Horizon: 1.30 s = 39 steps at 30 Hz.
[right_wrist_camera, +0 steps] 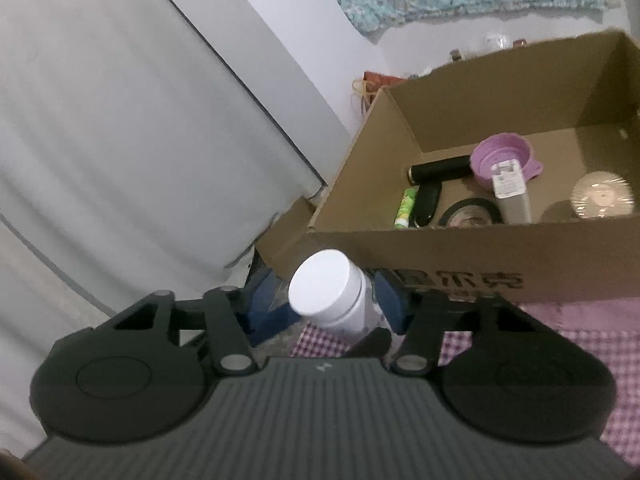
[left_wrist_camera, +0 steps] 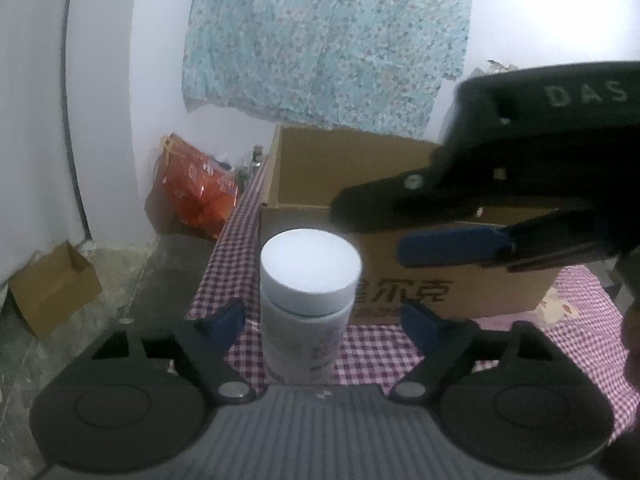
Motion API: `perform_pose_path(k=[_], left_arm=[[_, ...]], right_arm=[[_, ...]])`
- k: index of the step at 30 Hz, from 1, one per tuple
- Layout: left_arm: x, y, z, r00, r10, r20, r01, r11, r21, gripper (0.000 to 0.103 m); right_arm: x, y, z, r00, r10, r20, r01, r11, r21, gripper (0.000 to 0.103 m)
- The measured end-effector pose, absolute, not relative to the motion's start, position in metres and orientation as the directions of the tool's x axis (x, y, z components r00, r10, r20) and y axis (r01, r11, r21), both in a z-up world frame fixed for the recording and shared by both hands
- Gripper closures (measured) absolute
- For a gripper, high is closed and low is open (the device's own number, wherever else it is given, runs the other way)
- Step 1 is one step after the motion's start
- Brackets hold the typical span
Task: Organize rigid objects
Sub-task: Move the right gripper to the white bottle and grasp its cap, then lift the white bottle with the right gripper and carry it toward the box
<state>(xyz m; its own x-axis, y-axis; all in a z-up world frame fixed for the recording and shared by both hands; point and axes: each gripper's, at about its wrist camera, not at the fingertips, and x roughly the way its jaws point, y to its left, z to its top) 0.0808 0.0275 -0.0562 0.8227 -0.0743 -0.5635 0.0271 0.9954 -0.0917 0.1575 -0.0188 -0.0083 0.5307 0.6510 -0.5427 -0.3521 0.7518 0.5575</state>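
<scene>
The left hand-held gripper [left_wrist_camera: 320, 314] has its jaws apart, one blue pad on either side of the white bottle [left_wrist_camera: 306, 304], with a visible gap between each pad and the bottle's wall, so nothing is gripped on this side. The bottle stands upright on the checked cloth of the worktop [left_wrist_camera: 372, 346], close to the worktop's left edge and just in front of the cardboard box [left_wrist_camera: 460, 296]. It looks like a rigid plastic jar with a broad, smooth screw cap. I judge it stiff, not fragile and fairly light, though how full it is cannot be told. The glossy label and rounded wall are likely to be slippery, and a tall narrow bottle may tip if nudged from one side. The best hold looks to be across the straight body just under the cap, pads square to the wall. The cap itself is wider and offers less to bear on.

Further right, the right hand-held gripper [right_wrist_camera: 325, 303] also has its jaws parted. In its own view the bottle sits between its pads, but whether the right pad touches cannot be told. Beyond it the box already holds a purple cup [right_wrist_camera: 500, 164], a black cylinder [right_wrist_camera: 438, 170] and other small items
</scene>
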Motion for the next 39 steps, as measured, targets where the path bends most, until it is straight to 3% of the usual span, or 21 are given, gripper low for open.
perform_pose_path(k=[5,11,30,39], left_arm=[[0.088,0.033,-0.062,0.800,-0.046,-0.598,-0.017,0.995,-0.100,0.048],[0.084,0.035,-0.058,0.799,-0.053,-0.600,-0.023,0.993,-0.118,0.049],[0.046,-0.066,-0.053,0.772,-0.209,-0.600,0.220,0.974,-0.056,0.049],[0.045,-0.095,-0.070,0.730,-0.238,-0.641,0.283,0.959,-0.033,0.049]], right_arm=[[0.172,-0.009,-0.022,0.490,0.669,-0.559,-0.333,0.737,0.589,0.065],[0.167,-0.012,-0.026,0.486,0.667,-0.564,-0.322,0.737,0.594,0.076],[0.086,-0.123,-0.015,0.612,0.580,-0.537,-0.153,0.754,0.639,0.075],[0.069,-0.157,-0.033,0.636,0.531,-0.560,-0.090,0.772,0.629,0.074]])
